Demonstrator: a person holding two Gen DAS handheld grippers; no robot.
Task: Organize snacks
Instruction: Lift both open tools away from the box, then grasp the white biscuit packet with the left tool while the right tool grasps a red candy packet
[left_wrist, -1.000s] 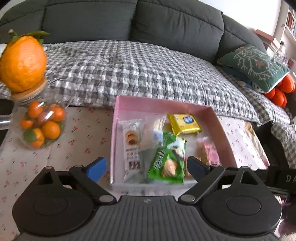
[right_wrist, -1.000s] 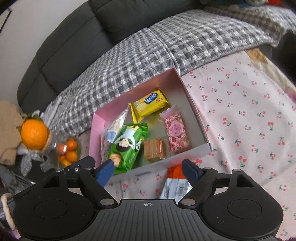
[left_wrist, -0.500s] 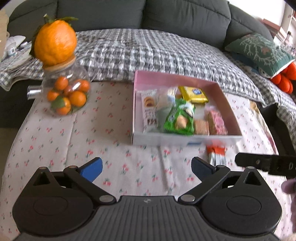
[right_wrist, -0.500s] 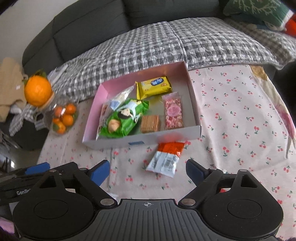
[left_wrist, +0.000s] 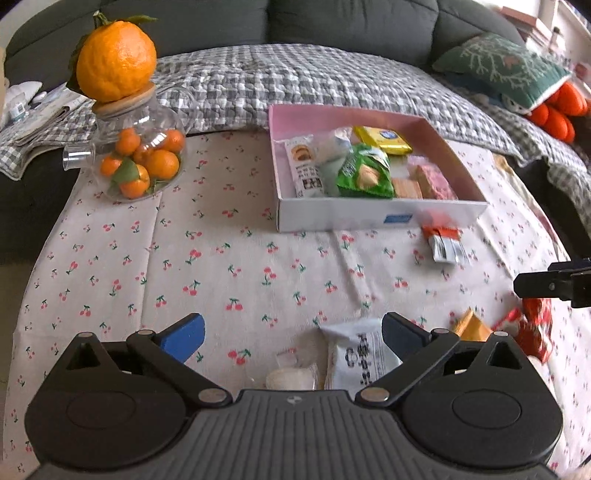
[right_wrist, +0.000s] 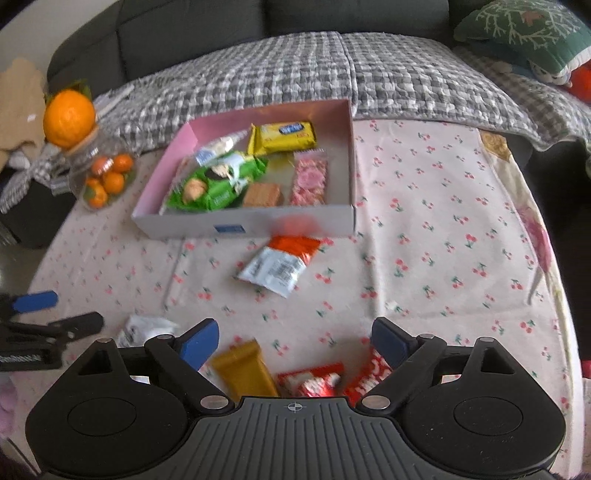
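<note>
- The left gripper (left_wrist: 291, 334) is being held low in the left wrist view with its blue-padded fingers (left_wrist: 183, 335) spread wide; nothing is being pinched, and the jaws have just been opening.
- A white snack packet (left_wrist: 360, 356) is lying on the cherry-print counter (left_wrist: 221, 258) at the bottom centre of that view, just beside the right-hand finger, with a small clear-wrapped white snack (left_wrist: 291, 374) to its left.
- The right gripper (right_wrist: 293, 341) is being held with its fingers (right_wrist: 199, 341) spread, the jaws having just been opening, and nothing is being gripped.
- A gold packet (right_wrist: 243, 371) and red wrapped snacks (right_wrist: 314, 380) are lying on the counter between those fingers, at the bottom centre of the right wrist view; no contact with the pads is being made.
- An orange-and-silver packet (right_wrist: 279, 264) is lying mid-frame, just in front of the pink box (right_wrist: 258, 223).
- The box is sitting in the upper middle, and a yellow biscuit pack (right_wrist: 284, 136), a green cookie bag (right_wrist: 218, 182), a brown wafer (right_wrist: 262, 194) and a pink packet (right_wrist: 310, 181) are being held in it.
- A glass jar of small oranges (left_wrist: 140, 162), with a large orange (left_wrist: 116, 61) resting on its lid, is standing at the upper left of the left wrist view, well apart from the box.
</note>
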